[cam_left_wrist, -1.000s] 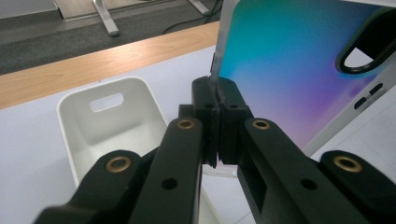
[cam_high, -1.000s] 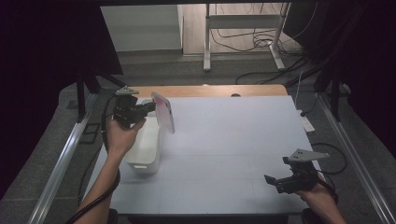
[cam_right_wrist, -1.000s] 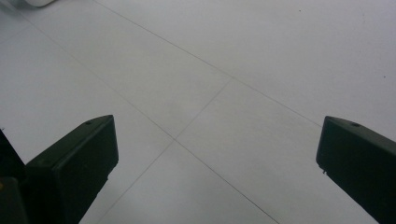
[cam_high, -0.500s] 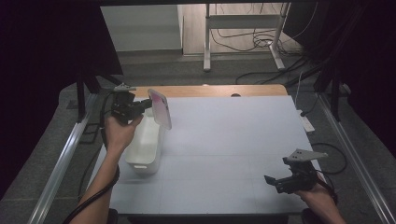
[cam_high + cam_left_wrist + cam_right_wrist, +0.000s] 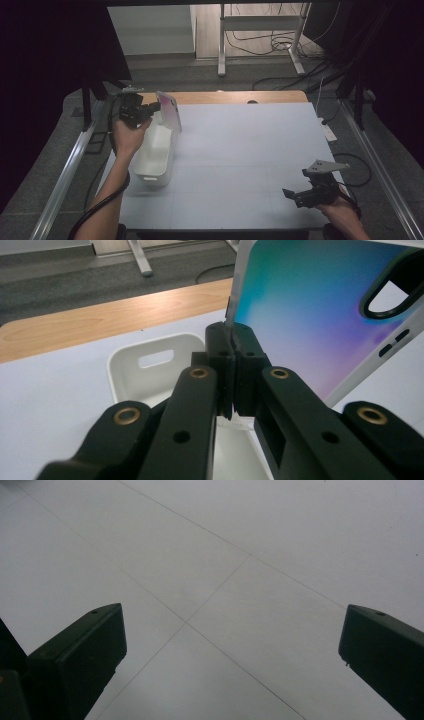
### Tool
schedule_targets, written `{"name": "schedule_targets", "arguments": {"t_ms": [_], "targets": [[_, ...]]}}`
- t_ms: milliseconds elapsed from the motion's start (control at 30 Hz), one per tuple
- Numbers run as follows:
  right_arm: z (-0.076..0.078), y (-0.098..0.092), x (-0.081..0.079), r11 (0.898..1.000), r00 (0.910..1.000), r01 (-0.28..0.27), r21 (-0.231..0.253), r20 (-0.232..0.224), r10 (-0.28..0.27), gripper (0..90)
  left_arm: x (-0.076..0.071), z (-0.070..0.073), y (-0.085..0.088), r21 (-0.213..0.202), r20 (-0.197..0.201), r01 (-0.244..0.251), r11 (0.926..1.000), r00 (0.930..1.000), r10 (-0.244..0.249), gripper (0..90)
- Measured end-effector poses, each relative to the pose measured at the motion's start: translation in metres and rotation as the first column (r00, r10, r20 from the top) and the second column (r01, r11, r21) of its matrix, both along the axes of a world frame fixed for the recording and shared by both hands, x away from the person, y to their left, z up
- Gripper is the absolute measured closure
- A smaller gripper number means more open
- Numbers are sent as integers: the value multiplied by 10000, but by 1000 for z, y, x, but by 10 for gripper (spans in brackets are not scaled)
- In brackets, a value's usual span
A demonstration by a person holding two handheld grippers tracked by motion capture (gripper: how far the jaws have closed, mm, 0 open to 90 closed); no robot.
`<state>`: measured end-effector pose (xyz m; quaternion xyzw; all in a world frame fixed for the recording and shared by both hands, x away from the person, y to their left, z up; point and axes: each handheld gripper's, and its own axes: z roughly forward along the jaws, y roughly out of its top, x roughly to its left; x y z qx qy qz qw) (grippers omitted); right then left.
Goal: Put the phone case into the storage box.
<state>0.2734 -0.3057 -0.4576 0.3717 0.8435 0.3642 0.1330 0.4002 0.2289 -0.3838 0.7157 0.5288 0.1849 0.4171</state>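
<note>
Left tool (image 5: 232, 347) pinching iridescent pink-blue phone case (image 5: 169, 110) by its edge above white plastic bin (image 5: 155, 155); right tool (image 5: 295, 194) hovering wide over desk (image 5: 250, 145).

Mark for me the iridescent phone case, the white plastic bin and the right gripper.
Iridescent pink-blue phone case (image 5: 300, 315), left gripper view, on its coloured back panel.
White rectangular plastic bin (image 5: 150, 177), high view, on its near end wall.
Right gripper (image 5: 290, 197), high view, midway between its open fingers.
</note>
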Motion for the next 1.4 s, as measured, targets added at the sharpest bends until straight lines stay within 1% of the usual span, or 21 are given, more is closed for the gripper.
{"name": "schedule_targets", "arguments": {"t_ms": [200, 333, 633, 667, 833, 967, 1000, 1133, 1267, 1333, 1400], "targets": [[0, 0, 0, 10000, 10000, -43, -30, -38, 43, 0, 7, 0, 3, 211, 25, -290, 9994, 9996, 289, 879], [0, 1, 0, 10000, 10000, -69, -50, -48, 69, 0, 10, 0, 6, 279, 44, -471, 9985, 9989, 470, 879], [-1, 1, 0, 9999, 9999, -111, -69, -72, 110, 0, 19, -2, 11, 277, 122, -874, 9958, 9961, 870, 880], [-1, 1, 0, 9999, 9999, -121, -67, -69, 121, 0, 19, -3, 12, 350, 125, -916, 9952, 9958, 912, 880], [-1, 1, 0, 9998, 9998, -158, -81, -75, 157, 0, 25, -7, 15, 382, 65, -1192, 9921, 9929, 1191, 879], [-1, 1, 0, 9999, 9998, -152, -25, -91, 152, 0, 29, -11, 17, 383, 26, -1309, 9907, 9914, 1309, 880], [-1, 1, 0, 9999, 9998, -154, -29, -91, 154, 0, 31, -12, 17, 320, -6, -1361, 9902, 9907, 1362, 880], [-1, 1, 0, 9999, 9998, -162, -33, -108, 161, 0, 35, -13, 16, 511, 13, -1453, 9881, 9894, 1455, 879], [-1, 1, 0, 9998, 9998, -190, -62, -116, 189, 0, 39, -13, 14, 576, -2, -1549, 9862, 9879, 1552, 880], [-1, 1, 0, 9998, 9997, -201, -94, -112, 200, 0, 41, -13, 13, 706, 15, -1593, 9847, 9872, 1596, 880], [-1, 1, 0, 9997, 9997, -211, -84, -109, 210, 0, 43, -14, 12, 746, 7, -1617, 9840, 9868, 1621, 880]]}}
